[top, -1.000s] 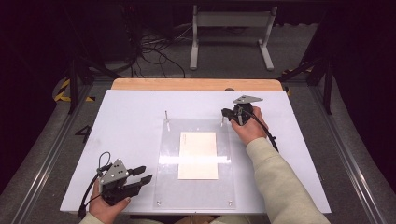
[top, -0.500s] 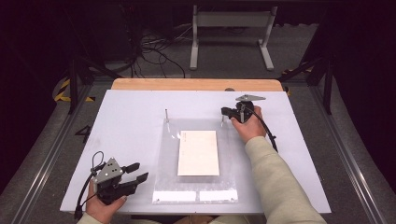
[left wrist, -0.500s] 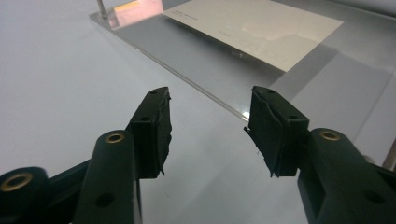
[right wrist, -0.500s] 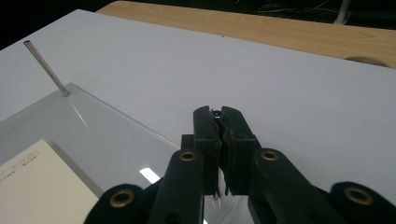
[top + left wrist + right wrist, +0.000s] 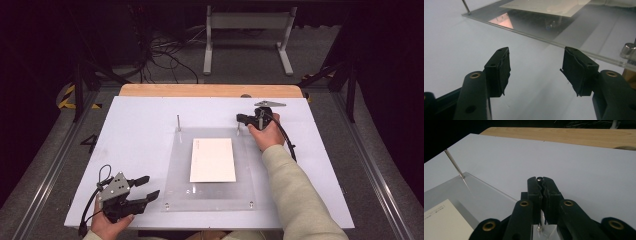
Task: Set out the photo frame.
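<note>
A clear acrylic plate (image 5: 175,165) (image 5: 584,32) (image 5: 481,197) lies flat on the white board (image 5: 140,125), with a white card (image 5: 212,160) (image 5: 549,5) (image 5: 444,222) on it. A thin metal pin (image 5: 178,122) (image 5: 455,166) stands at its far left corner. At the far right corner my right gripper (image 5: 239,118) (image 5: 541,182) is shut on a second pin (image 5: 539,179), whose tip shows between the pads. My left gripper (image 5: 152,186) (image 5: 535,67) rests just left of the plate's near left corner. Its jaws have just been opening, and nothing is between them.
A wooden strip (image 5: 210,90) runs along the board's far edge. A metal standoff (image 5: 627,50) sits at the plate's near corner, close to my left gripper. Beyond the table lie cables and a white frame (image 5: 247,35) on a dark floor.
My left gripper's jaws have spread wider. A bright glare band on the plate slid toward the near edge and faded. The right hand has kept still.
</note>
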